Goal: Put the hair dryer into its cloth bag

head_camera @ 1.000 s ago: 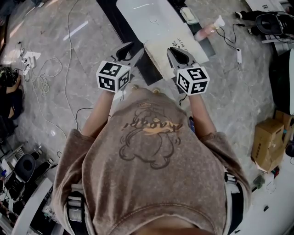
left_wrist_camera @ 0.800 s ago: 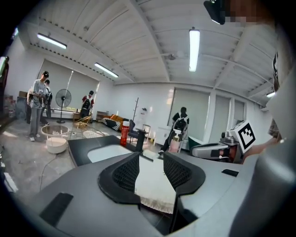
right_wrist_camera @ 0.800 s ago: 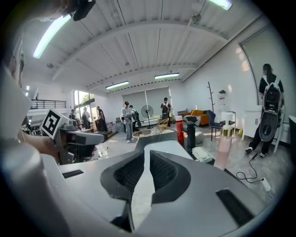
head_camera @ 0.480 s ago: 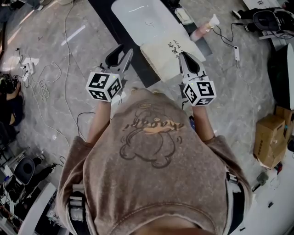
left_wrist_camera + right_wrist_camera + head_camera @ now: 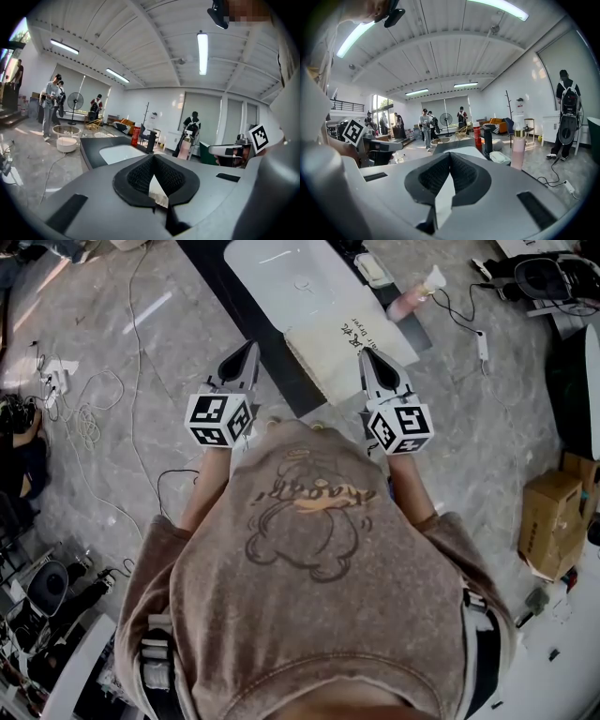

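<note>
- The left gripper [image 5: 251, 345] has its jaws pressed together at the tips. Its own view shows nothing pinched between them.
- The right gripper [image 5: 367, 353] is also pressed shut, tips meeting, and its own view shows nothing caught there.
- In the head view both grippers point toward 12 o'clock, side by side and well apart. Each carries its marker cube at the near end.
- The cloth bag [image 5: 342, 345], cream with dark print along one side, lies on the near end of the dark tabletop [image 5: 230, 296]. It sits at 3 o'clock from the tips of the left gripper and apart from them.
- The tips of the right gripper overlap the bag's near right part in the head view. Whether they touch it cannot be told.
- A white basin [image 5: 295, 282] is set into the tabletop at 11 o'clock from the bag.
- A pink bottle [image 5: 414, 298] with a white top stands at 1 o'clock from the bag, near the tabletop's far right edge.
- A cardboard box [image 5: 547, 526] sits on the marble floor [image 5: 141, 343] at 4 o'clock from the right gripper.
- Loose white cables [image 5: 89, 404] trail over the floor at 9 o'clock from the left gripper.
- The left gripper view shows several people [image 5: 50, 101] standing far off at 10 o'clock, beside a standing fan [image 5: 74, 100].
</note>
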Action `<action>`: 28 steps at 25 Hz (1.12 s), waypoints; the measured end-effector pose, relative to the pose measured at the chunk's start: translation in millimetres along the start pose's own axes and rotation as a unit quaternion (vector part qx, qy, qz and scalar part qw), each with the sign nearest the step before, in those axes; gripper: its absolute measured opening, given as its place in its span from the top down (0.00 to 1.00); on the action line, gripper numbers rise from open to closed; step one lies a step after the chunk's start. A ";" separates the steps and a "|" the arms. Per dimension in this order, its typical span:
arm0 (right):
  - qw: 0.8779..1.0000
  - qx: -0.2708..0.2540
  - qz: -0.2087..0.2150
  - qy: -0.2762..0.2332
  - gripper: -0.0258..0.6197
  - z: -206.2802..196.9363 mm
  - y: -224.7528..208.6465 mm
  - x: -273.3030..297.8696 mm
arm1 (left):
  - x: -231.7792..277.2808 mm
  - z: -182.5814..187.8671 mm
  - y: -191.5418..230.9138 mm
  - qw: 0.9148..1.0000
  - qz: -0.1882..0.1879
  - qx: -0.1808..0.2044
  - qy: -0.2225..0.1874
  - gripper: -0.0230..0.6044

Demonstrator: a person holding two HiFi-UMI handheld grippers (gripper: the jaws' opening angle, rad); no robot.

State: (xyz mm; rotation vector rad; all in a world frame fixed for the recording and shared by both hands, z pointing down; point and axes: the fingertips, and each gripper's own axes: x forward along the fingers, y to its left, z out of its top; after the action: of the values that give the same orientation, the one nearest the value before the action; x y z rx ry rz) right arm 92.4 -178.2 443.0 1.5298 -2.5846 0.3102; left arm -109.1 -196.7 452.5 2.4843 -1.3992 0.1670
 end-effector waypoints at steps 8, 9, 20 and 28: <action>1.000 0.010 -0.002 0.008 0.97 -13.2 -1.5 2.1 | 0.4 -8.6 3.3 1.000 0.006 -0.012 0.002 0.93; 1.000 0.010 0.000 0.009 0.97 -14.0 -1.2 2.7 | 0.8 -8.9 3.5 1.000 0.006 -0.013 0.002 0.93; 1.000 0.008 0.006 0.011 0.97 -12.9 2.1 3.3 | 0.5 -9.2 2.2 1.000 0.002 -0.021 0.009 0.93; 1.000 0.007 0.009 0.013 0.97 -12.5 1.8 5.1 | 2.3 -8.7 2.6 1.000 0.000 -0.027 0.010 0.93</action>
State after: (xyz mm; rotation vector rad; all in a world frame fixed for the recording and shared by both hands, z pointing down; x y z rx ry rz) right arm 88.3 -178.7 456.1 1.4978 -2.5827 0.3481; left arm -109.7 -197.2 461.8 2.4316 -1.3774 0.1525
